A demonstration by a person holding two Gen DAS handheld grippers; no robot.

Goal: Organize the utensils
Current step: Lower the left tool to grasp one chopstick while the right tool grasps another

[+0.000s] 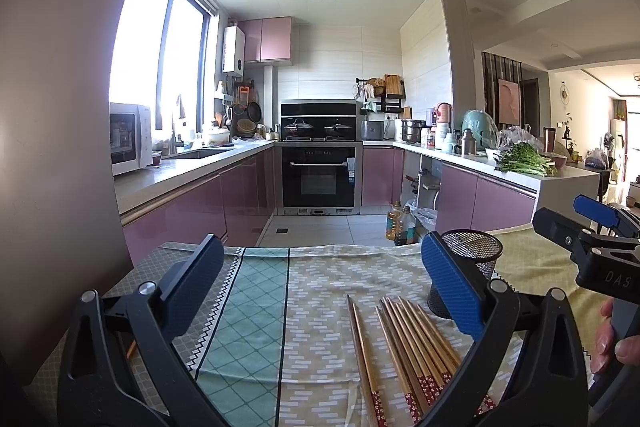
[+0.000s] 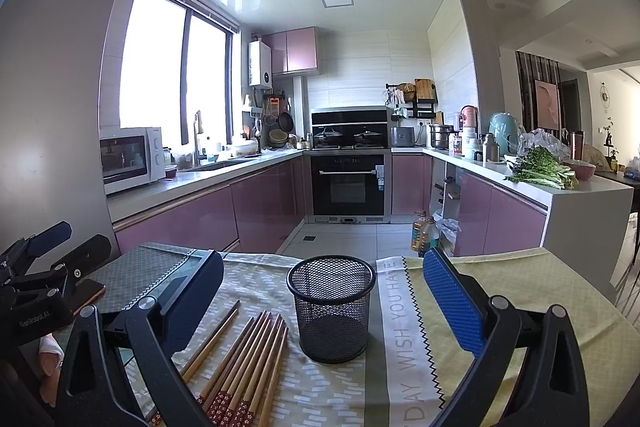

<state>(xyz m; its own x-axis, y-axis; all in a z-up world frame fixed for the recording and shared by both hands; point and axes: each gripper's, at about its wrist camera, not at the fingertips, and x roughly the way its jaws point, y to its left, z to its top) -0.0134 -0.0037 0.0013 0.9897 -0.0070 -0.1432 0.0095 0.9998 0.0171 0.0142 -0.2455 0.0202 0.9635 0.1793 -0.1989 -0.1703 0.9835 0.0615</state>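
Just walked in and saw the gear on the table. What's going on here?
A person holds a two-finger gripper in each hand over a patterned tablecloth. The left gripper and right gripper are both open and hold nothing. A bunch of wooden chopsticks lies flat on the cloth beside an upright black mesh cup, which looks empty. No chopstick has been picked up.

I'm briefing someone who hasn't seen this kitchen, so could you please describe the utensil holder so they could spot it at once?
Start at the table with the patterned tablecloth in the foreground, facing the purple kitchen cabinets. On it stands a black wire-mesh cup, upright and empty, just right of a row of wooden chopsticks lying flat. It is the only standing, see-through container on the cloth.
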